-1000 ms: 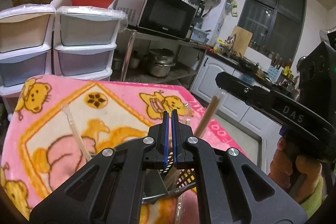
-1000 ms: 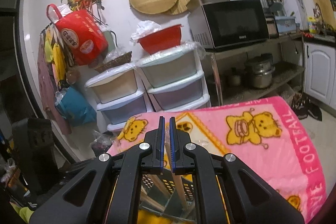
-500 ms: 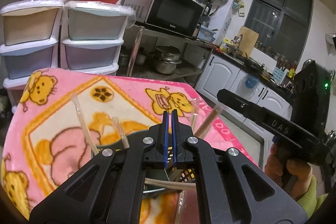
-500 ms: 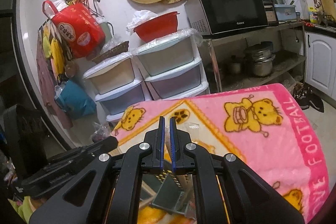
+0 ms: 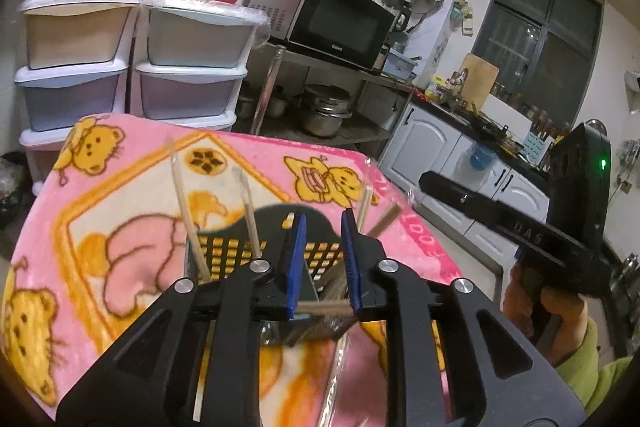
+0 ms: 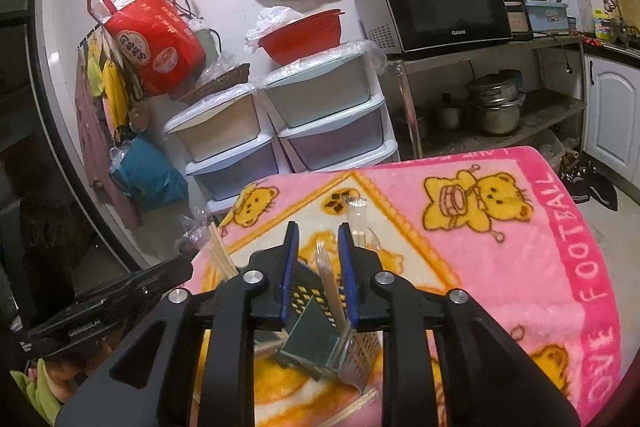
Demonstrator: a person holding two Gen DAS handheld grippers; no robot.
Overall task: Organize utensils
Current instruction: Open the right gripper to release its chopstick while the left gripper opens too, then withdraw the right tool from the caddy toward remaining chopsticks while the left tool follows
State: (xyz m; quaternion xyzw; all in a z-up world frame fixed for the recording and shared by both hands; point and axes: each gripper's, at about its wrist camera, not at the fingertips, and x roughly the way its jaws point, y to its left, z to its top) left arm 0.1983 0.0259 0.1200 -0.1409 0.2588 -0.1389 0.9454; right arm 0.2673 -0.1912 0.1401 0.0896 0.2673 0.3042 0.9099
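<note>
Pink bear blanket [image 5: 132,227] spread across table. Black mesh utensil basket [image 5: 256,231] near centre, holding wrapped chopsticks [image 5: 188,211]. Left gripper [image 5: 322,263] spread, empty, above basket. Right gripper [image 6: 318,277] spread, 1 wrapped chopstick [image 6: 330,287] between jaws, unclamped.

A mesh basket [image 5: 256,243] stands on the blanket [image 5: 132,211] spread over the table, with wrapped chopsticks [image 5: 188,219] leaning upright inside it; the left gripper [image 5: 322,259] is held just in front of the basket, the right gripper [image 5: 500,219] to its right. Behind the table, stacked drawers [image 6: 328,115] are set against the wall; to their right a microwave [image 6: 440,7] is placed on a shelf [image 6: 492,47], with pots [image 6: 496,103] beneath.
</note>
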